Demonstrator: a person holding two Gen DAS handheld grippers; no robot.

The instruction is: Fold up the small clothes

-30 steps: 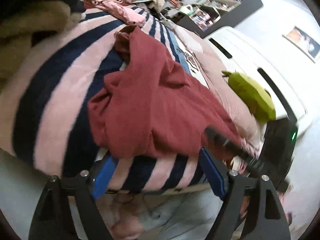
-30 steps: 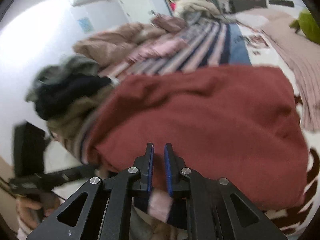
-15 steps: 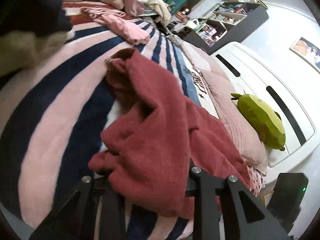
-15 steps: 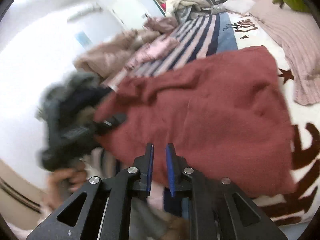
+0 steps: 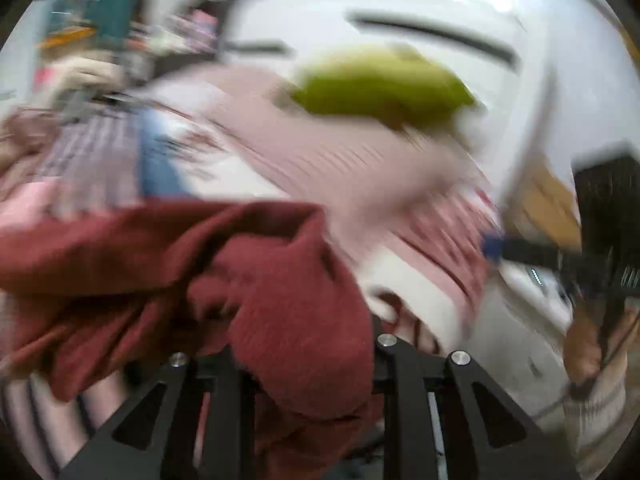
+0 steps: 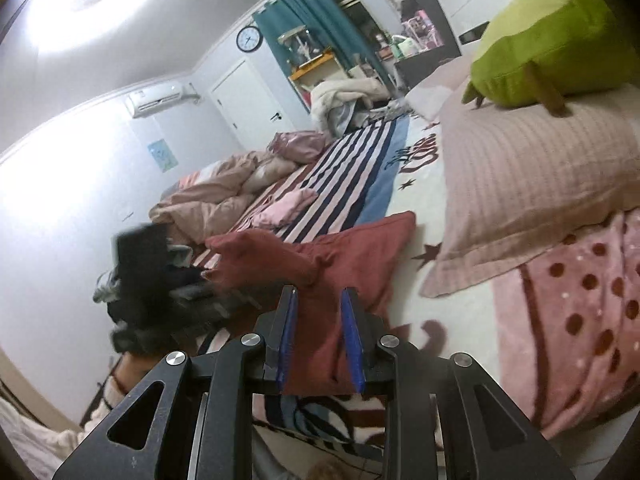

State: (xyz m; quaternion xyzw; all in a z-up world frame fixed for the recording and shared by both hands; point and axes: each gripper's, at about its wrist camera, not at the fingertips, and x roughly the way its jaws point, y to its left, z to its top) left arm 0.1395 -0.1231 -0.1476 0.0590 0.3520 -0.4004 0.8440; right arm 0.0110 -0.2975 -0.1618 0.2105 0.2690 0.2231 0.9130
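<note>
Bedroom, brightly lit; white walls, teal curtain (image 6: 316, 12) and round clock (image 6: 249, 38) at 12 o'clock in the right wrist view.

Bed (image 6: 404, 184): cream cover with dark red print, striped blanket (image 6: 344, 176) in navy and pink running toward 12 o'clock, pink checked pillow (image 6: 532, 176) at 3 o'clock, green plush (image 6: 552, 40) on the pillow at 1 o'clock, folded pink garment (image 6: 286, 210) on the stripes near centre.

Sweater (image 6: 352, 264): brick-red knit, soft and ribbed, bunched rather than flat. One part lies on the bed below centre in the right wrist view, a corner reaching toward 12 o'clock; another part is lifted in a peaked fold toward 9 o'clock. In the blurred left wrist view the sweater (image 5: 288, 312) fills the lower half in heavy folds, draping down at 6 o'clock.

Left tool (image 5: 308, 364): clamped on the sweater; the knit covers the gap between the fingers, pads hidden. Seen from the right wrist, the left tool (image 6: 208, 280) sits at 9 o'clock, dark and blurred.

Right tool (image 6: 318, 320): blue pads (image 6: 288, 344) slightly apart, jaws just been opening; red fabric shows between them, but pressing contact cannot be told. From the left wrist, the right tool (image 5: 496, 246) appears at 3 o'clock, blurred.
</note>
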